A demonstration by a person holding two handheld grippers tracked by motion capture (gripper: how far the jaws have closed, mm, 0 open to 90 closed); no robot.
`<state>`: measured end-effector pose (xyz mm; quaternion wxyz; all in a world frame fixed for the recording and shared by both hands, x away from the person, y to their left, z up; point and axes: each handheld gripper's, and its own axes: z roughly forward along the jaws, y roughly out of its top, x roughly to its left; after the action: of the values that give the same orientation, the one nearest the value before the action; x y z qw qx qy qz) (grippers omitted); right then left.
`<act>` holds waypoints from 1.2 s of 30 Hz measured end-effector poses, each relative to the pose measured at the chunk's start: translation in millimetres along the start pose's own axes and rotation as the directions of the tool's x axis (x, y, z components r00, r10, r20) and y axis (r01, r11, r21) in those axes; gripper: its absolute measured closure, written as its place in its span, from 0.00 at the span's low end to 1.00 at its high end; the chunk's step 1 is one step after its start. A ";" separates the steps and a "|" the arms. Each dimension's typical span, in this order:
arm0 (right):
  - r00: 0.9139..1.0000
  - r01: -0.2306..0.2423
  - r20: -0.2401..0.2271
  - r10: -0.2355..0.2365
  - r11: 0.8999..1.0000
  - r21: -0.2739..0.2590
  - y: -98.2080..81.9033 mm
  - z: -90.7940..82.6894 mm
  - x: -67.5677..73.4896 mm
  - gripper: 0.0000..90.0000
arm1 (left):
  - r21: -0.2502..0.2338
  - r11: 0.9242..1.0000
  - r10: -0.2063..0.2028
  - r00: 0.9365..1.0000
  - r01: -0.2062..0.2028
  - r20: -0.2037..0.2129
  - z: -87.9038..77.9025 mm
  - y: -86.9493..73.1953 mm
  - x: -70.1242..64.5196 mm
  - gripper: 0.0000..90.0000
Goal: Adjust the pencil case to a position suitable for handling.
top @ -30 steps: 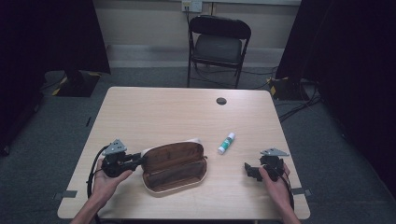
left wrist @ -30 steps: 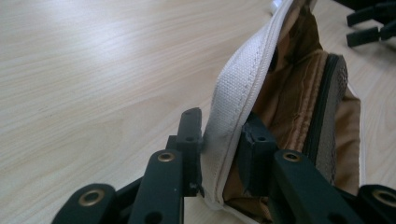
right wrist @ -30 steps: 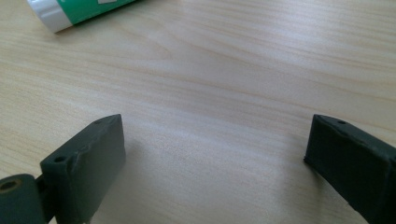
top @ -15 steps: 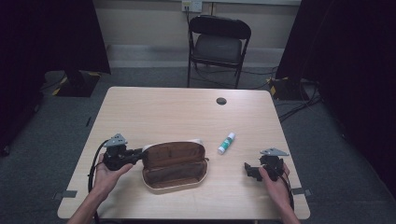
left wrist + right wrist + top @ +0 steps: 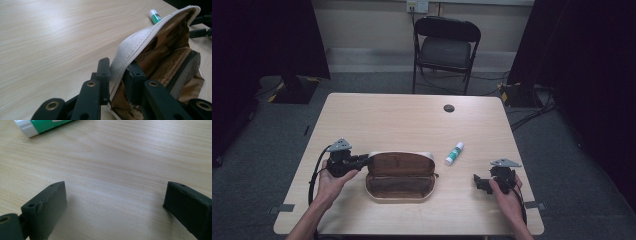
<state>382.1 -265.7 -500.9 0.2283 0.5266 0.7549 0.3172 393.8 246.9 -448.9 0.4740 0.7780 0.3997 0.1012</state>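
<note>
- Currently, the left gripper [image 5: 362, 161] sits at the left end of the open brown fabric pencil case with a cream canvas rim [image 5: 399, 176]; the left hand [image 5: 331, 176] wraps the gripper's body.
- In the left gripper view its jaws are clamped on the case's cream rim [image 5: 140, 42], one jaw outside the wall, one inside against the brown lining; the rim stands up between them.
- The case lies on the light wooden table [image 5: 402, 117], near the person's edge and left of centre, mouth open upward, with dark mesh along the inner far side [image 5: 186, 70].
- A white glue stick with a green label [image 5: 454, 153] lies flat on the table just beside the case's upper right corner, not touching it; also seen past the case's rim [image 5: 155, 16] and at the top left of the right gripper view [image 5: 42, 125].
- The right gripper [image 5: 479, 182] is well to the right of the case, low over the table and held by the right hand [image 5: 507, 192].
- Its jaws stand wide apart with bare table between them, nothing held.
- A small dark round cap [image 5: 449, 108] sits in the table beyond the case; a black folding chair [image 5: 444, 50] stands behind the table's far edge.
</note>
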 end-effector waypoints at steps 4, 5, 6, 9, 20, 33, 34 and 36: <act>1.000 -0.001 0.000 0.001 1.000 0.000 0.0 0.0 0.1 0.04 | 0.005 1.000 0.004 1.000 -0.004 0.008 0.3 -1.1 -0.7 0.84; 1.000 0.001 0.000 -0.001 1.000 -0.001 0.0 0.0 -0.1 0.04 | 0.004 1.000 -0.001 1.000 0.001 0.010 0.4 -1.1 0.2 0.84; 1.000 -0.001 0.000 0.001 1.000 0.000 0.0 0.0 0.1 0.04 | -0.001 1.000 -0.005 1.000 0.005 0.014 0.8 -1.4 0.5 0.84; 1.000 0.000 0.000 0.000 1.000 0.000 0.0 0.0 0.0 0.04 | 0.003 1.000 -0.016 0.999 0.016 0.028 1.3 -1.3 0.5 0.76; 1.000 0.000 0.001 0.000 1.000 0.000 0.0 0.0 0.0 0.04 | 0.002 1.000 -0.021 1.000 0.021 0.010 -12.9 -4.9 3.0 0.44; 1.000 0.000 0.000 0.000 1.000 0.000 0.0 0.0 0.1 0.04 | 0.049 0.999 -0.007 0.999 0.010 -0.044 -28.7 -18.0 8.7 0.33; 1.000 0.001 0.000 -0.001 1.000 0.000 0.0 0.0 0.0 0.04 | 0.055 0.998 -0.006 0.998 0.009 -0.059 -29.7 -18.6 10.4 0.32; 1.000 0.001 0.001 -0.001 1.000 -0.001 0.0 0.0 0.0 0.04 | 0.059 0.998 -0.023 0.997 0.028 -0.073 -31.5 -20.5 16.1 0.31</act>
<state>382.1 -265.8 -500.9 0.2288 0.5265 0.7549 0.3172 376.7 283.9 -452.5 0.4370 0.7825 0.4293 0.1110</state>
